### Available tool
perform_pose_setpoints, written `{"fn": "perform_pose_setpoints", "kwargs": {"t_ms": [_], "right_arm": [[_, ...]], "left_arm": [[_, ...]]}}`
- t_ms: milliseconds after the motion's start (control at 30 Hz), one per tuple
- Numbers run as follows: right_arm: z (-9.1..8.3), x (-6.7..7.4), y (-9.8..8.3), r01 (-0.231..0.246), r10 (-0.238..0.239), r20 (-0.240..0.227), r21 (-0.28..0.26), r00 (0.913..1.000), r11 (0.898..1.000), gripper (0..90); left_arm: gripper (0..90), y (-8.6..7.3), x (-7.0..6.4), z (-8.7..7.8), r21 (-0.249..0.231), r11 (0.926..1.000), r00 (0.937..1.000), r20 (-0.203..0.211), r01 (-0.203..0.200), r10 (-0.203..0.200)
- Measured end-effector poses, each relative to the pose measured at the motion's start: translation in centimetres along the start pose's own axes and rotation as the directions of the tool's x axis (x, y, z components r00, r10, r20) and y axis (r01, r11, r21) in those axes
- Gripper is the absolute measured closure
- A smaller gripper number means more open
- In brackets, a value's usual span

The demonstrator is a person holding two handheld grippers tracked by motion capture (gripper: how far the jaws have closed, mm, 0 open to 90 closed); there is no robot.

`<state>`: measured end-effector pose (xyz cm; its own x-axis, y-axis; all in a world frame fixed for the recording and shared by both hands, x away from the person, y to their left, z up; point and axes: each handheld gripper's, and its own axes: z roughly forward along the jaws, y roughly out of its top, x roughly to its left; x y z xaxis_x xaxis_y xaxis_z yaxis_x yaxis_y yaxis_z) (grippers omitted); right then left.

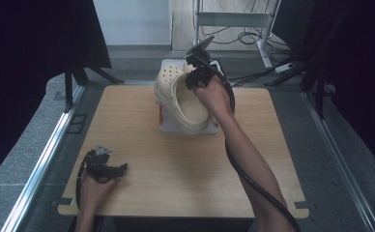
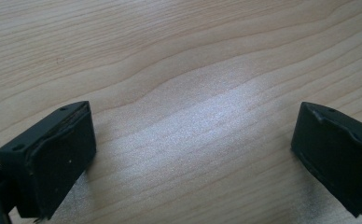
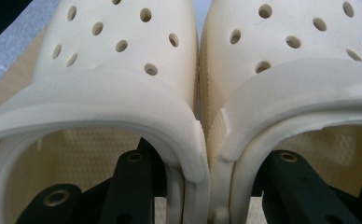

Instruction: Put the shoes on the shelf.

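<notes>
Right gripper [image 1: 194, 72] clamps both clogs [image 1: 180, 99] together by their inner walls, lifted over the white box [image 1: 168, 126], far centre. Set-down remains. Left gripper [image 1: 109, 169] rests apart on worktop [image 1: 176, 169], empty.

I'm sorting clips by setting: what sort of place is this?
Probably a lab or recording workspace, not a home: a bare wooden table on grey carpet, black curtains at both sides, and loose cables under a metal frame behind.

The high view looks down on the table [image 1: 176, 164]; the left gripper view hugs its wood; the right gripper view sits close behind two clogs [image 3: 123, 70].
</notes>
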<state>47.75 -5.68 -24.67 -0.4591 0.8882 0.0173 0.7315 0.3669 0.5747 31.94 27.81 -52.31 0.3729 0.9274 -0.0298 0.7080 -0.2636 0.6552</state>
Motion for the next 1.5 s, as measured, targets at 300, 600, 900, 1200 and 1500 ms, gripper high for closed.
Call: {"fn": "perform_pose_setpoints", "kwargs": {"t_ms": [300, 600, 900, 1200, 1500], "right_arm": [[2.5, -1.3, 3.0, -0.111, 0.112, 0.054, -0.031, 0.9922, 0.993, 64.4], [5.2, -2.7, 5.2, -0.193, 0.196, 0.103, -0.043, 0.9751, 0.980, 64.3], [7.3, -3.8, 7.2, -0.258, 0.262, 0.139, -0.048, 0.9550, 0.965, 64.3], [10.4, -4.6, 7.2, -0.267, 0.269, 0.130, -0.031, 0.9543, 0.963, 62.7], [9.8, -4.6, 6.6, -0.146, 0.153, 0.119, -0.067, 0.9810, 0.987, 49.6]], "left_arm": [[0.0, 0.0, 0.0, 0.0, 0.000, 1.0000, 1.0000, 0.003, 0.000, 0.000], [0.0, 0.0, 0.0, 0.0, 0.002, 1.0000, 1.0000, 0.008, -0.002, 0.002], [0.0, 0.1, 0.0, 0.0, 0.003, 1.0000, 0.9999, 0.011, -0.003, 0.003], [0.0, 0.1, 0.0, 0.0, 0.002, 1.0000, 0.9999, 0.011, -0.004, 0.004], [0.0, 0.1, 0.0, 0.0, 0.002, 1.0000, 0.9999, 0.011, -0.005, 0.005]]}}
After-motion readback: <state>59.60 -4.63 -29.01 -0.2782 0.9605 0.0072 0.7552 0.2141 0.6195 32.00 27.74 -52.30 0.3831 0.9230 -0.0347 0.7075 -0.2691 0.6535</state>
